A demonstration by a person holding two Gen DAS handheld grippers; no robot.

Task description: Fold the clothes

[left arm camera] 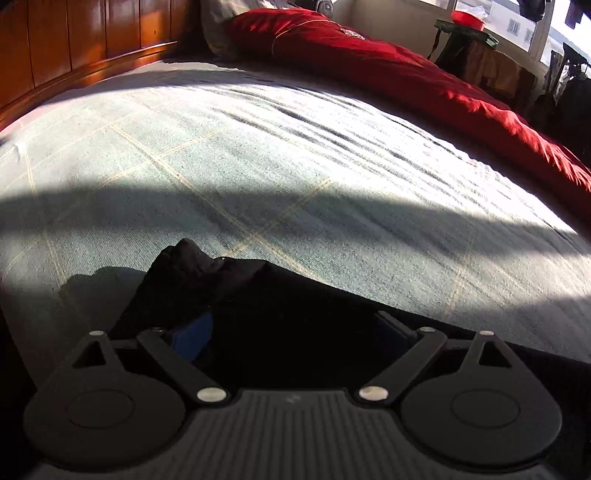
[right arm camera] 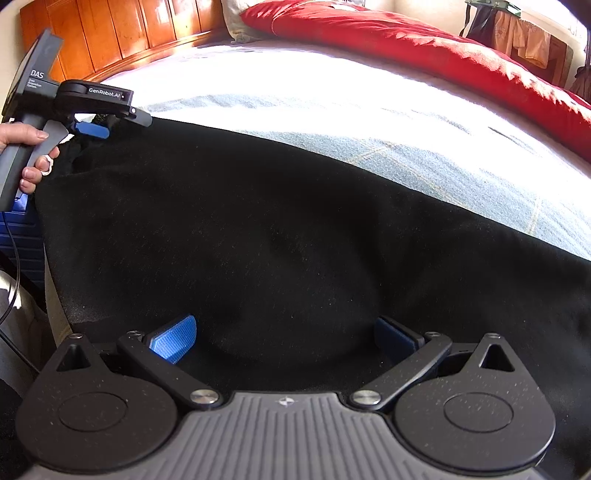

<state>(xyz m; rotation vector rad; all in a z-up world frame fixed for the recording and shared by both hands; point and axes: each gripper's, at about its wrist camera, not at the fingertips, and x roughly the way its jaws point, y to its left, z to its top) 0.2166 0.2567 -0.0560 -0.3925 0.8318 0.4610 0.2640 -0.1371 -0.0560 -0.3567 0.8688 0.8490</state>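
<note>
A black garment (right arm camera: pixel 258 229) lies spread over the near part of the bed. In the right wrist view my right gripper (right arm camera: pixel 284 339) is open, its blue pads (right arm camera: pixel 173 339) wide apart with the cloth lying between them. My left gripper (right arm camera: pixel 99 125) is at the garment's far left corner, held by a hand (right arm camera: pixel 26 136). In the left wrist view the left gripper (left arm camera: pixel 293 325) also stands open. The black garment (left arm camera: pixel 229 288) fills the gap between its fingers and bunches up in a peak beside the left pad (left arm camera: pixel 195 332). The fingertips are hidden by the cloth.
The bed has a pale green checked sheet (left arm camera: pixel 295 166), half in bright sun. A red quilt (left arm camera: pixel 406 74) runs along the far right side, with a pillow (left arm camera: pixel 221 22) and a wooden headboard (left arm camera: pixel 74 44) at the back. A side table with a red bowl (left arm camera: pixel 467 18) stands beyond.
</note>
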